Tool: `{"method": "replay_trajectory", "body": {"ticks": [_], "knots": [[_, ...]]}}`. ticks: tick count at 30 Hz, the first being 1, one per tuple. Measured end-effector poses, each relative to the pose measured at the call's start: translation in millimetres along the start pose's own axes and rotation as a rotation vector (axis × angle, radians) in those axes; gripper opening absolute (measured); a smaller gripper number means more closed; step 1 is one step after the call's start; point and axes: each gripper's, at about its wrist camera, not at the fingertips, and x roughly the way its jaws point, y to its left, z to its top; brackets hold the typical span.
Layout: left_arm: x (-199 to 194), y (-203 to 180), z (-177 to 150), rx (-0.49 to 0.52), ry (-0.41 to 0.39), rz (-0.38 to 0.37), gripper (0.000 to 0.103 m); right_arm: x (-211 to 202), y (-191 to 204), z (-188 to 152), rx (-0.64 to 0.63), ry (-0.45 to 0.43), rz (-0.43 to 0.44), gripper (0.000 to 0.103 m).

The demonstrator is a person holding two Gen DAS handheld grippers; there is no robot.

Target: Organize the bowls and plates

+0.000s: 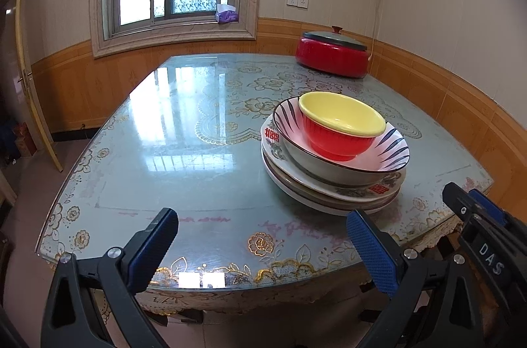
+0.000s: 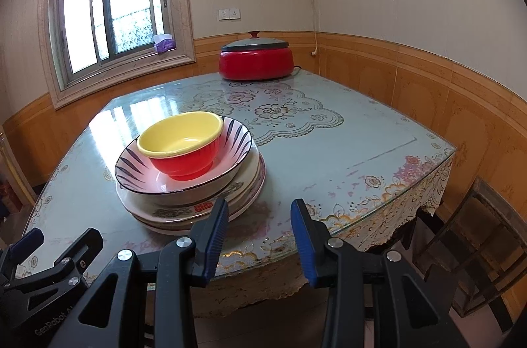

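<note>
Though stacked already, could still topple: red bowl [image 1: 342, 125] off centre toward the far rim of the striped bowl [image 1: 342, 147], plates [image 1: 332, 193] beneath unevenly lapped, whole pile near the tabletop's [image 1: 197, 150] near right edge. Any nudge from a finger likely to slide or tip it. Left fingers [image 1: 263, 252] wide apart, holding nothing, short of the pile.

From the right wrist: same pile left of centre, red bowl [image 2: 182, 147] yellow inside, ribbed outside, glossy; striped bowl [image 2: 184, 160] pink with dark strokes; plates [image 2: 197, 203] floral with red marks. Right fingers [image 2: 260, 246] partly apart, empty, left pad [image 2: 215, 242] just before the plate rim. Slick glass tabletop [image 2: 329, 157], so little friction.
</note>
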Motion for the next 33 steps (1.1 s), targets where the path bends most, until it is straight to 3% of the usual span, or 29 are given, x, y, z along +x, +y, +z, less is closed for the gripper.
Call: {"method": "replay_trajectory", "body": {"ticks": [33], "knots": [[3, 5, 6, -0.001, -0.007, 0.009, 0.103, 9, 15, 10, -0.026, -0.007, 0.026, 0.039]]}}
